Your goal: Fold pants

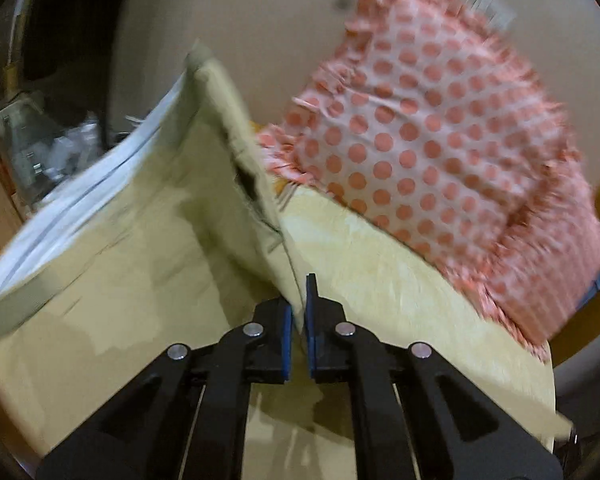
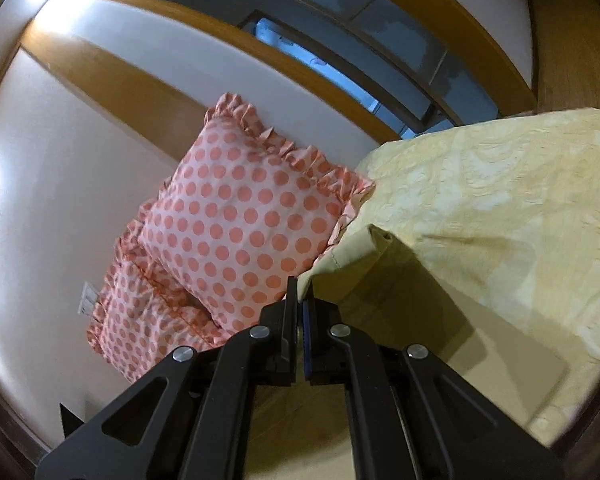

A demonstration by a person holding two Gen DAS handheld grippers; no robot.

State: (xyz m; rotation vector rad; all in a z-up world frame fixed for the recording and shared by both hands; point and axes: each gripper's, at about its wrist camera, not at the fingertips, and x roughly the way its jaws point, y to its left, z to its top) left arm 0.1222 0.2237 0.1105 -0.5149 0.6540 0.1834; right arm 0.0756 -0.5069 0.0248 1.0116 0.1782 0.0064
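Note:
The pants (image 1: 148, 208) are pale khaki-green with a white inner waistband lining. In the left wrist view they are lifted, and my left gripper (image 1: 299, 312) is shut on a fold of their cloth. In the right wrist view my right gripper (image 2: 301, 304) is shut on a hemmed edge of the pants (image 2: 360, 264), which drape down to the right over the bed.
A yellow patterned bedspread (image 2: 500, 200) covers the bed (image 1: 400, 288). Pink polka-dot frilled pillows (image 2: 240, 224) lie at the head by a white wall; one shows in the left wrist view (image 1: 440, 140). A wooden-framed window (image 2: 340, 60) is behind. Clutter (image 1: 52, 148) sits at left.

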